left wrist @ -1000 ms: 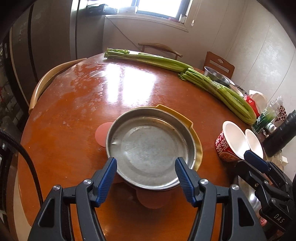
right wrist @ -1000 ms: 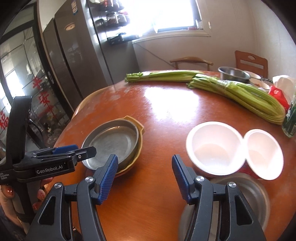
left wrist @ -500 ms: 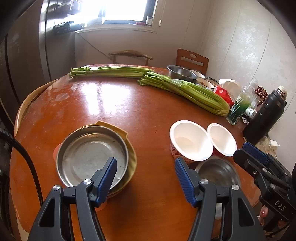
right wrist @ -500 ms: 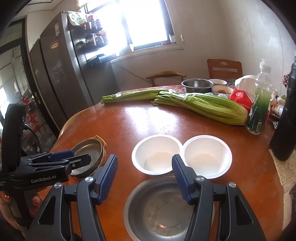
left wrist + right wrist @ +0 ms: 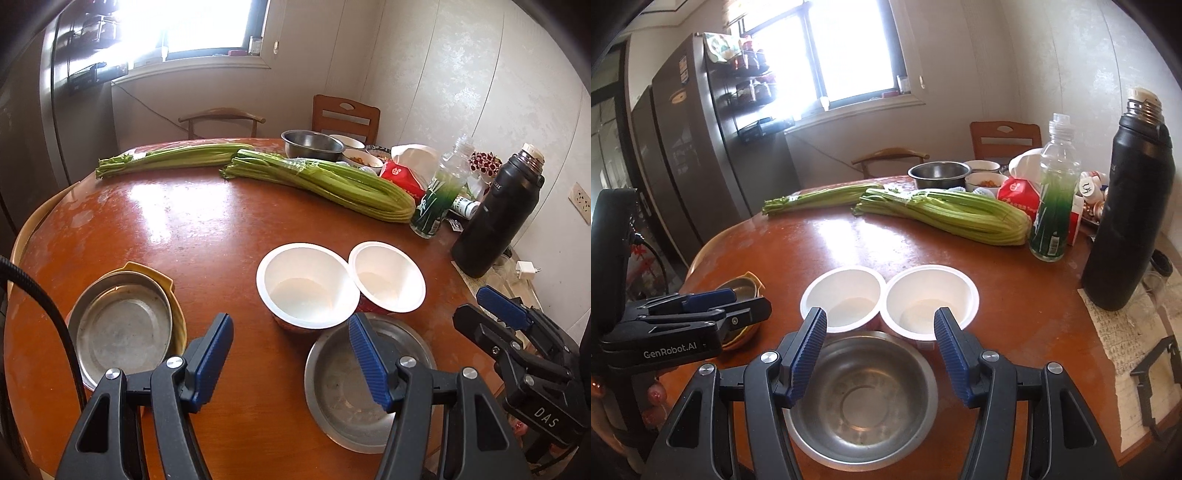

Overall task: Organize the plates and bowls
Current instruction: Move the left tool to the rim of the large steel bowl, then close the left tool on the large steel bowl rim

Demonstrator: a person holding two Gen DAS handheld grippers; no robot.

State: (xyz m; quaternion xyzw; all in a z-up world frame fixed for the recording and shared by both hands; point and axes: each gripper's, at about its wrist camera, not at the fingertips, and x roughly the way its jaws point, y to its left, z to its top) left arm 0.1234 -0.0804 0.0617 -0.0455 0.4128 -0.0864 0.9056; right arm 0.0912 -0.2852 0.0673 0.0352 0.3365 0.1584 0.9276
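Round red-brown wooden table [image 5: 192, 229]: shallow steel plate [image 5: 122, 328] sits in a yellow handled dish [image 5: 177, 314] at left edge. Steel bowl [image 5: 864, 398] near front, touching two white paper cup-bowls [image 5: 846, 302] behind it. Celery bundles [image 5: 945, 214], green bottle [image 5: 1052, 206] & black flask [image 5: 1126, 221] crowd far/right side. Left gripper [image 5: 291, 358] & right gripper [image 5: 879, 350]: jaws spread, nothing between.

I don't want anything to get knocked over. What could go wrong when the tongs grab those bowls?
The two white paper bowls touch each other and look light, so lifting one could tip the other. The steel bowl sits right against them, so grabbing it might bump them. The green bottle and black flask stand nearby and could topple.
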